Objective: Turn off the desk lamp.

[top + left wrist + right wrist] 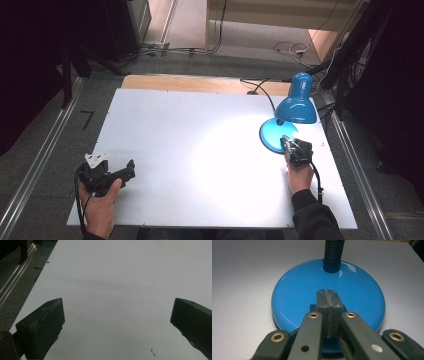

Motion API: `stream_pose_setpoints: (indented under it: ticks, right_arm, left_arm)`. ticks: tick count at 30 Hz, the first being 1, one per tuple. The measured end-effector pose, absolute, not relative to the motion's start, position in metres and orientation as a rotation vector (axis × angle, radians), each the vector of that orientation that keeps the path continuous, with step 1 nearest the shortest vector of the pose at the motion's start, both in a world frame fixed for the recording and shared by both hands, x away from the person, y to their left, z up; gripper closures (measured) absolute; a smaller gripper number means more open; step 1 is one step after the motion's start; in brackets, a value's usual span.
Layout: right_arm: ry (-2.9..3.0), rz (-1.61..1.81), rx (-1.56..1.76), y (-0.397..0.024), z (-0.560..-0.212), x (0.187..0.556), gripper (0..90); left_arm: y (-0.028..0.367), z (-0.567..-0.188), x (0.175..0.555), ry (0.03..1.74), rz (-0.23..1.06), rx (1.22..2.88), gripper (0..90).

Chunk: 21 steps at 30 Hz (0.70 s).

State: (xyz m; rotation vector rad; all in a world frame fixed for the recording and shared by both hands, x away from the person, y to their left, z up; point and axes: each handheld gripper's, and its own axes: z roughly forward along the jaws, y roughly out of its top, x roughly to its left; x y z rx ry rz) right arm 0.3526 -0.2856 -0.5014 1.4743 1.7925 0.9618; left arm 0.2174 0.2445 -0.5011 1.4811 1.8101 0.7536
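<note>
White tabletop [200, 145] takes up most of the high view, with grey carpet, metal rails and loose cables on the floor around it. On its right side stands a blue desk lamp [295, 107]: a glossy round blue base [294, 295], a black ribbed flexible neck [333, 255] rising from the base's far part, and a blue bell-shaped shade [297, 102] tipped downward, throwing a bright pool of light on the board.

The right gripper [328, 293] has its jaws pressed flat together with nothing between them; their joined tips lie over the middle of the lamp base, just short of the neck, though actual contact with the base cannot be judged. A small black block on the base sits right behind the tips.

The left gripper [117, 312] is at the near left corner of the table, jaws spread wide over bare board, holding nothing, well apart from the lamp.
</note>
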Motion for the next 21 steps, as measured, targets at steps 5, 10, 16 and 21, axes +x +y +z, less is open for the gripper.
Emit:
stream_pose_setpoints:
  ticks: [5, 10, 16, 21]
  right_arm:
    - [1.787, 0.967, 1.476, -0.286, -0.502, 0.355, 88.2]
    - [1.775, 0.959, 1.486, -0.286, -0.503, 0.36, 88.2]
    - [1.747, 1.01, 1.525, -0.294, -0.498, 0.361, 87.8]
    - [1.72, 1.051, 1.544, -0.299, -0.492, 0.359, 77.6]
  left_arm:
    - [0.244, -0.501, 0.218, 1.809, 0.754, 1.481, 0.0]
    - [0.245, -0.501, 0.217, 1.808, 0.753, 1.475, 0.0]
    - [0.245, -0.5, 0.217, 1.804, 0.755, 1.476, 0.0]
    - [0.245, -0.5, 0.217, 1.804, 0.754, 1.477, 0.0]
